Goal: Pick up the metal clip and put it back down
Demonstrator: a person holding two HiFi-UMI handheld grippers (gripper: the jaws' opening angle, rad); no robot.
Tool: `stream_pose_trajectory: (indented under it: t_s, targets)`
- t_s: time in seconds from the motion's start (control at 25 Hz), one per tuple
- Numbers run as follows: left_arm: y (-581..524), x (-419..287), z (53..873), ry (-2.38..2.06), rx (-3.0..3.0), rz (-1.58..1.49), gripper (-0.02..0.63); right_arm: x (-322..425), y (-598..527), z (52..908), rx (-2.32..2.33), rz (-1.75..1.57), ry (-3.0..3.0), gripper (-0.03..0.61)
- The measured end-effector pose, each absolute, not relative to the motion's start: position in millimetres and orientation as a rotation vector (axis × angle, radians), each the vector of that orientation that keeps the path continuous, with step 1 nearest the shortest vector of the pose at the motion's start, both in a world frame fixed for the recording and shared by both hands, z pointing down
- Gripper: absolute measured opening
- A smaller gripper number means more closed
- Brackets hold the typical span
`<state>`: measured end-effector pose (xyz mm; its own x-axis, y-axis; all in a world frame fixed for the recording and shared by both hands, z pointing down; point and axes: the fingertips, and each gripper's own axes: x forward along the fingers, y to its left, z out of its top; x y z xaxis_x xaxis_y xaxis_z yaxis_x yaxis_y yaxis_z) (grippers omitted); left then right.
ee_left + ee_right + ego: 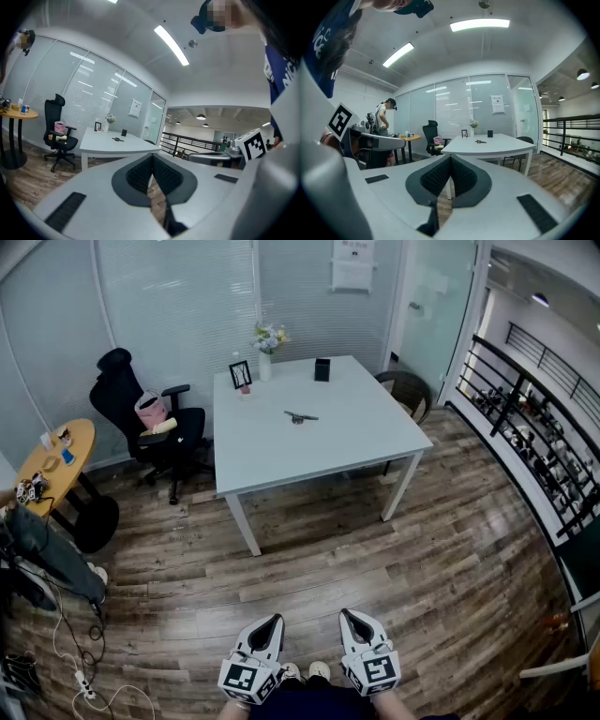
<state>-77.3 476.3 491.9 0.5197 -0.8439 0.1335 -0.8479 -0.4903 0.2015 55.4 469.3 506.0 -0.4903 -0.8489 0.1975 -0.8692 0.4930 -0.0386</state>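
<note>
Both left gripper point(273, 621) and right gripper point(350, 615) closed empty, well apart from table point(281, 460); metal clip point(301, 416) mid-table.

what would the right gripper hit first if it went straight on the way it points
Nothing nearby. The right gripper, tongs shut and empty, points over open wood floor toward the white table; it would probably meet that table's near edge or leg first, though depth is unclear.
</note>
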Motion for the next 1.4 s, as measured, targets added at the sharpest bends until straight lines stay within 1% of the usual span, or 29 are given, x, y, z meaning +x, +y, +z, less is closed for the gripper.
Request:
stream_pose_trajectory:
  t_s: [0.44,0.6,0.64,0.68,0.72,0.76,0.8,0.84,0.96,1.0,1.08,1.4]
  targets:
    - [470,-67,491,-1.404,2.515,0.01,0.003,62,458,504,1.528,0.277,-2.613,0.009]
    - [472,-64,495,-1.36,2.511,-0.01,0.005,59,459,496,1.503,0.249,-2.663,0.011]
    - [473,-61,495,-1.332,2.514,-0.028,0.045,58,459,494,1.488,0.247,-2.681,0.018]
    - [475,-58,493,-1.304,2.52,-0.048,0.121,58,459,493,1.469,0.253,-2.698,0.084]
    - [475,-55,492,-1.281,2.526,-0.068,0.187,57,459,493,1.448,0.259,-2.711,0.201]
    - [476,-53,490,-1.267,2.531,-0.084,0.252,56,459,493,1.427,0.254,-2.72,0.246]
    - [476,-51,489,-1.257,2.536,-0.093,0.303,54,459,492,1.405,0.237,-2.727,0.265]
    - [476,-48,487,-1.246,2.543,-0.098,0.355,53,460,491,1.387,0.212,-2.732,0.306]
    - [474,-45,486,-1.24,2.563,-0.087,0.432,52,458,483,1.395,0.139,-2.747,0.398]
    - [473,-45,487,-1.254,2.574,-0.067,0.446,53,456,481,1.403,0.126,-2.748,0.416]
    - [469,-44,485,-1.281,2.594,-0.031,0.461,53,450,480,1.404,0.118,-2.744,0.431]
    - [458,-43,481,-1.378,2.542,-0.076,0.465,68,440,487,1.351,0.126,-2.736,0.425]
